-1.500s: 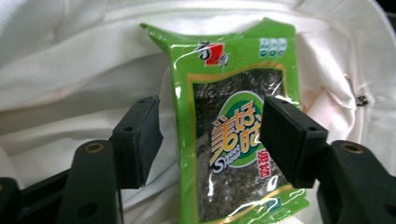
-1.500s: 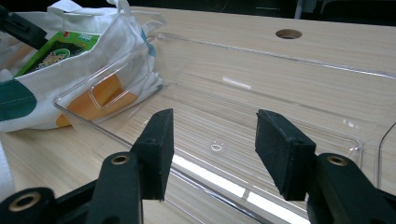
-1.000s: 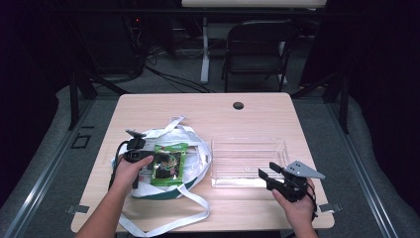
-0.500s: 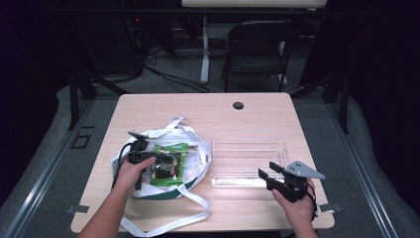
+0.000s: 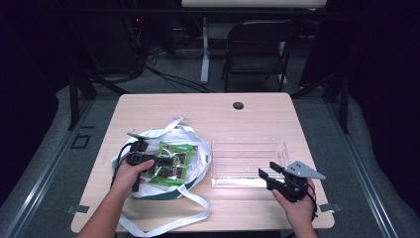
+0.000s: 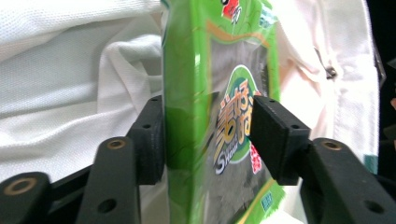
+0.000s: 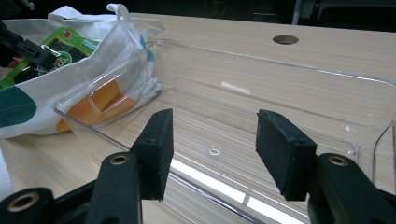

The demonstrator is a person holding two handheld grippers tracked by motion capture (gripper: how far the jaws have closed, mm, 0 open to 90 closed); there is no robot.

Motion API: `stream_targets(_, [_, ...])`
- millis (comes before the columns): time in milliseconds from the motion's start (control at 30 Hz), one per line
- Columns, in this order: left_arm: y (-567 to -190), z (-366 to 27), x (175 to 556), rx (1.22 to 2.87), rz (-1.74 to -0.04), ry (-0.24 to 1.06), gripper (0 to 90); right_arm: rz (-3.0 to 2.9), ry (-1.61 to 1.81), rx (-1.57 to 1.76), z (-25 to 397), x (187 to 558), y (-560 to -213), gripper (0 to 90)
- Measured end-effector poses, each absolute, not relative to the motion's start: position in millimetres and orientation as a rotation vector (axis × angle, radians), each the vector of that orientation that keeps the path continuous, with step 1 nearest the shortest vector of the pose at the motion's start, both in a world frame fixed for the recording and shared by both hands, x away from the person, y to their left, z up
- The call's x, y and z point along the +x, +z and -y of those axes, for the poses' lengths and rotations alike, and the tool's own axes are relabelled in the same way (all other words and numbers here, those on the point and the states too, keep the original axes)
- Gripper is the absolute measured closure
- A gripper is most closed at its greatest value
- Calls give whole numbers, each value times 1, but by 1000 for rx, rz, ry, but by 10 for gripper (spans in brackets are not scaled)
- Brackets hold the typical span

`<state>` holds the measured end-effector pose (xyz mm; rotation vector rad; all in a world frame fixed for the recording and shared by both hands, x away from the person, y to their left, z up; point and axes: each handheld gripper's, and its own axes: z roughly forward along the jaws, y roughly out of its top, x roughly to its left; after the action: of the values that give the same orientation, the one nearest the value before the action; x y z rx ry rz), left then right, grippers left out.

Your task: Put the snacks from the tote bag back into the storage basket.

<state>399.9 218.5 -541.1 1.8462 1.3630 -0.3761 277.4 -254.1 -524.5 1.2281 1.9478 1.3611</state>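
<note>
Pale wooden table (image 5: 208,106) with a round dark cable hole (image 5: 238,105) near the far edge, on grey carpeted floor (image 5: 59,134). Beyond it, a black folding metal chair (image 5: 257,47), dark cables (image 5: 173,82) trailing across the floor, dim unlit room behind.

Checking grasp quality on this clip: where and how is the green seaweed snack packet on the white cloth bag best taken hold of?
Probably across its thin edge, from the person's left. The flat green seaweed snack packet lies on the white cloth bag, so a side approach lets the jaws straddle its thickness. The left hand-held gripper sits that way, one jaw on each face; whether they press is unclear.
</note>
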Motion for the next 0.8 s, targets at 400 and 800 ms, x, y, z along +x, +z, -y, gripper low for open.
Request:
stream_targets(400, [-532,-221,395,1873,-1318,-394,666,-1954,1357,1219,252,278,-525,465])
stream_targets(800, [-530,-226,393,1868,-1277,-419,715,-1951,1369,1209,252,277,-524,466])
